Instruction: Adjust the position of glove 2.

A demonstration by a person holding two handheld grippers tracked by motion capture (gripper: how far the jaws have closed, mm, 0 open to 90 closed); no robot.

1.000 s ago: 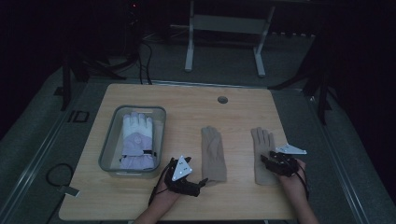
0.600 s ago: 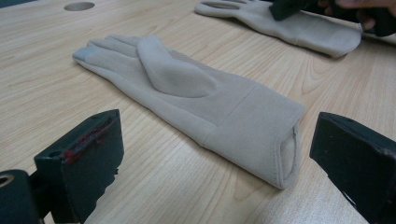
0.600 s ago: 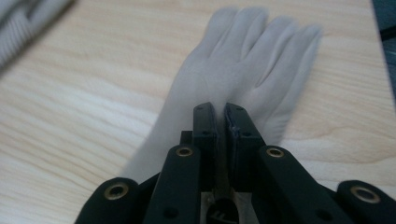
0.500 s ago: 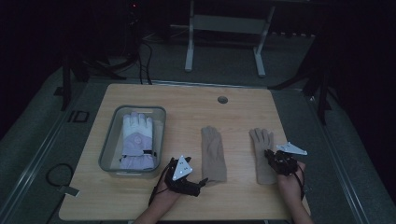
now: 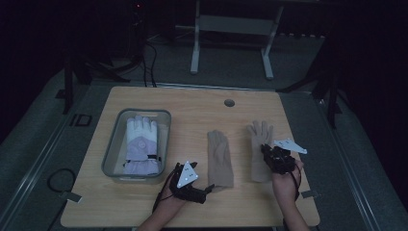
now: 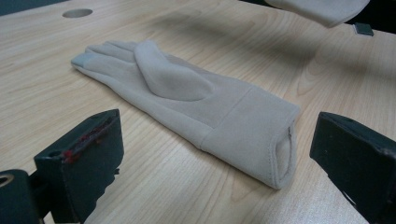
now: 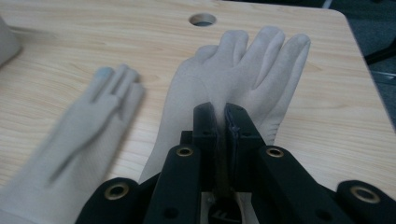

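Note:
Two beige gloves are on the wooden table (image 5: 192, 103). One beige glove (image 5: 220, 159) (image 6: 187, 93) lies flat at the centre, cuff toward me. My left gripper (image 5: 208, 188) (image 6: 219, 140) rests low at that cuff, open, with one jaw on each side of the cuff and apart from it. The other beige glove (image 5: 260, 142) (image 7: 261, 65) is to the right. My right gripper (image 5: 264, 150) (image 7: 223, 116) is shut on its palm fabric. In the left gripper view this glove's cuff (image 6: 322, 9) hangs above the tabletop and casts a shadow.
A clear plastic bin (image 5: 111, 154) at the left holds a white and lavender padded glove (image 5: 139, 144). A round cable hole (image 5: 229, 103) sits near the far edge. Dark floor, cables and a metal stand (image 5: 231, 29) lie beyond the table.
The right gripper has pulled the right-hand glove slightly up and toward the far left. The left gripper has hardly moved.

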